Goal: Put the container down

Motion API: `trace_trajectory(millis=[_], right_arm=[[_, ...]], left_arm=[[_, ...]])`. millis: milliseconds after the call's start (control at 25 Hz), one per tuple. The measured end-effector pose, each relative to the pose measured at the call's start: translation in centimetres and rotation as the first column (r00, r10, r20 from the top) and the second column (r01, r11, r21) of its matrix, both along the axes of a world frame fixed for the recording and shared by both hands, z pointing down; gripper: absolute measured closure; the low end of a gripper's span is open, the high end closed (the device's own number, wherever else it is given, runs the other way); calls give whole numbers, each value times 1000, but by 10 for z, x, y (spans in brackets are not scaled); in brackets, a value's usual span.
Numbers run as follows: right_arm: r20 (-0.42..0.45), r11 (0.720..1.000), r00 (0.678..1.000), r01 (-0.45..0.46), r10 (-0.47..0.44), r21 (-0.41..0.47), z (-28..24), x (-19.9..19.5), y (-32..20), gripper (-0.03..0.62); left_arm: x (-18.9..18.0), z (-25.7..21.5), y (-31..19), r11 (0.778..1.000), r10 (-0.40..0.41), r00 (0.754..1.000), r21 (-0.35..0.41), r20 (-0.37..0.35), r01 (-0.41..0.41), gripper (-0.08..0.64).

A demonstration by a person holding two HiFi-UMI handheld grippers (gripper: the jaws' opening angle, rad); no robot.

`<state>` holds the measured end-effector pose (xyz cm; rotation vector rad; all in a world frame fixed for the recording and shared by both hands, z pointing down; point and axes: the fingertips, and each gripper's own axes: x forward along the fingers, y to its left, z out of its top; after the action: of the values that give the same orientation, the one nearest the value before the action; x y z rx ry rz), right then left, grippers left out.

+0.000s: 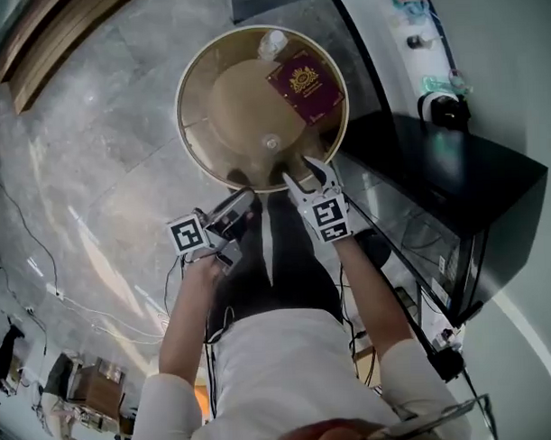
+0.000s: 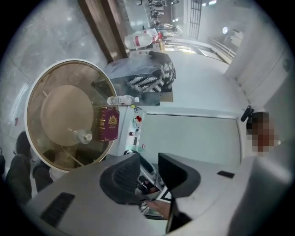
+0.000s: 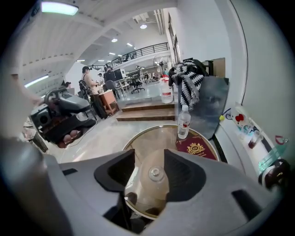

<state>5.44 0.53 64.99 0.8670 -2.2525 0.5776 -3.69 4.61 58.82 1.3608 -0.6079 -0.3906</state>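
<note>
white shirt [image 1: 272, 368] and both forearms fill the foreground of the head view, reaching toward the near rim of a round glass table [image 1: 189, 118].

left gripper [image 1: 241, 199]: held just short of the rim and turned sideways. its tongs are part spread and no object lies between the pads.

right gripper [image 1: 308, 175]: tips over the near rim, pointing at the table's middle. its tongs are also part spread and pinch nothing. the small bottle [image 3: 154, 174] shows through the gap, but it stands on the glass beyond the tips, apart from both pads.

on the table: the small bottle is upright at the centre, a passport [image 1: 305, 85] lies toward the far right, and a taller bottle [image 1: 272, 45] stands just beside it at the far rim.

step in hand, as a judgement: the container is most likely the small bottle. it already rests on the table and is free of both grippers, so the put-down looks complete or at its release stage.

next move, as a judgement: draw the right gripper straight back along its own line, keeping the tongs level so neither tip clips the bottle or the glass rim. the left gripper needs only to stay clear.
</note>
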Motion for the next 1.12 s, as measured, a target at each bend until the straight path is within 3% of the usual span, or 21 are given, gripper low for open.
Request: trace_trajectory(millis=[120, 320, 640, 880, 1120], right_arm=[[4, 1000, 1000, -15, 15, 9, -40, 11, 11, 420], [9, 996, 997, -81, 81, 24, -94, 36, 15, 449], [52, 987, 987, -153, 150, 50, -178, 56, 31, 500], [91, 979, 981, -181, 172, 97, -229, 60, 44, 529], [110, 973, 980, -179, 164, 143, -273, 54, 59, 545]], left_arm=[[1, -38, 0, 997, 41, 997, 69, 61, -45, 462], [9, -91, -6, 967, 120, 965, 192, 232, -166, 480], [10, -152, 5, 904, 176, 870, 275, 461, -328, 508], [8, -188, 11, 866, 176, 833, 320, 524, -384, 520], [-7, -228, 13, 831, 94, 801, 397, 591, -391, 529]])
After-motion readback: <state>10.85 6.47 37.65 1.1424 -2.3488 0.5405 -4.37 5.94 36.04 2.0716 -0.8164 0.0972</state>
